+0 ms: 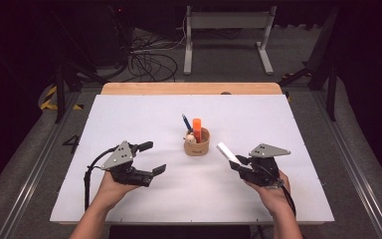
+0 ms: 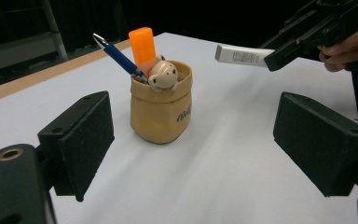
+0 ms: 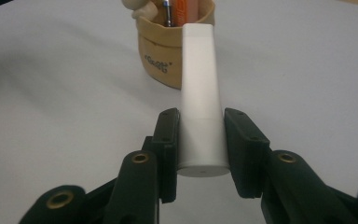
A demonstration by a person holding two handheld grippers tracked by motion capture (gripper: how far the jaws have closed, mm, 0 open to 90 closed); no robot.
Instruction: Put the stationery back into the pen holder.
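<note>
1. Dark floor, tangled cables and a grey metal frame point(image 1: 227, 30) lie beyond your white table point(image 1: 129, 119), which has a strip of bare wood along its far edge.
2. Near the table's middle stands a tan pouch-like holder point(image 1: 197, 145) with dark lettering on its side; the letters are too small and curved for you to read. It holds a blue pen point(image 1: 186, 122), an orange marker point(image 1: 197, 127) and a small beige figure point(image 1: 191, 139) at its rim.
3. Your white stick point(image 3: 199, 98) carries fine print along one face, seen in the left gripper view, but it is too blurred to make out.
4. Your right hand point(image 1: 273, 191) comes in from the bottom edge and holds the right gripper point(image 1: 239, 166) pointing toward the holder from its right, raised off the table.
5. Its jaws are clamped on the white stick near its blunt rear end; the pads press both sides, and the free end reaches out toward the holder, close to its rim but apart from it.
6. Your left hand point(image 1: 110, 188) holds the left gripper point(image 1: 152, 158) to the left of the holder, aimed at it.
7. Its jaws stand wide apart with nothing between the pads; the holder sits farther off, centred in the gap.
</note>
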